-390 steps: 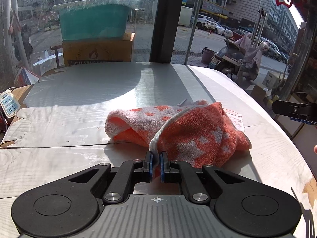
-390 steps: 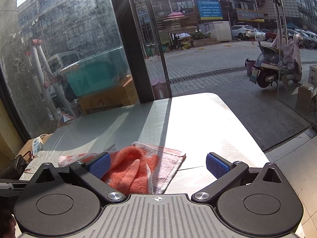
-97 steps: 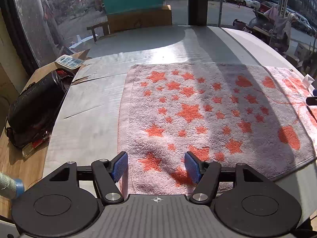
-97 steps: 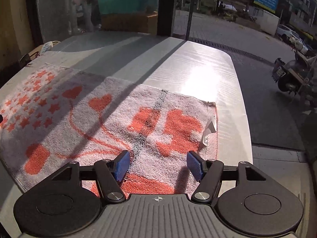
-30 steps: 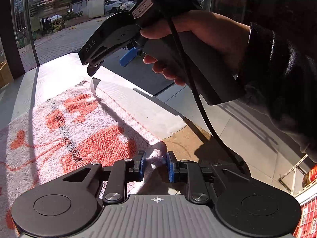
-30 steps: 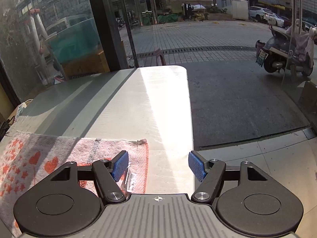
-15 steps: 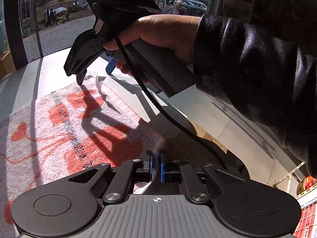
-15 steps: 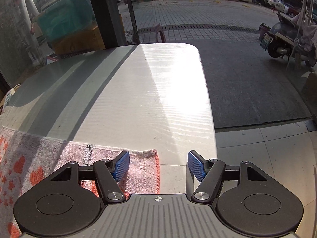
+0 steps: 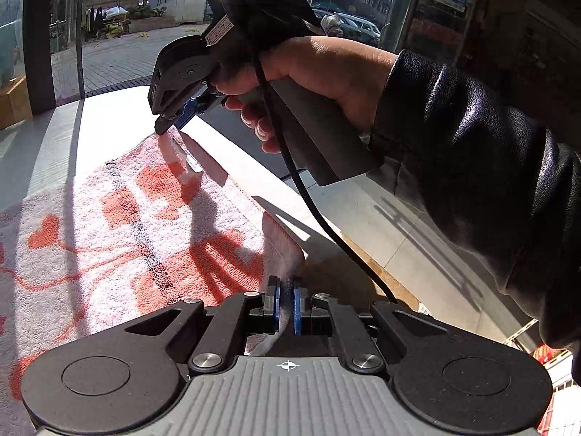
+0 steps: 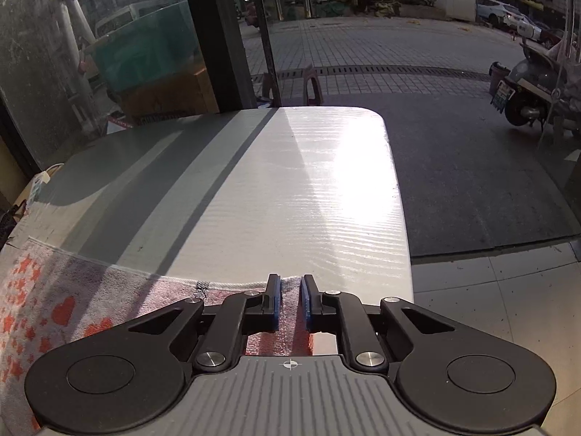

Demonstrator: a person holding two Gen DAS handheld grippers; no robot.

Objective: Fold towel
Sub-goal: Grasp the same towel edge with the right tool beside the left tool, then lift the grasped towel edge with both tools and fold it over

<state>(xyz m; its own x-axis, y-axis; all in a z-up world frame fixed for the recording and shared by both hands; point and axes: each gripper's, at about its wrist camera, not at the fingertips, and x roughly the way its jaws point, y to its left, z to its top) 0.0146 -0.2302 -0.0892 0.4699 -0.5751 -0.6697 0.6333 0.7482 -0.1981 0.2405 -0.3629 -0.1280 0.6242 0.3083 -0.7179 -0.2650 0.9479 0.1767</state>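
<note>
Jaws: both pairs clamped on towel (image 9: 120, 225) corners | right hand (image 9: 319, 72) gripping handle, tilted down over table (image 10: 290, 189)

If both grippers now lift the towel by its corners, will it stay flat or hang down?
The towel will probably sag between the left gripper and right gripper: it is soft terry that already bends at the pinched corners. It looks thin, so likely light. Its rough pile should resist slipping from the pads.
</note>
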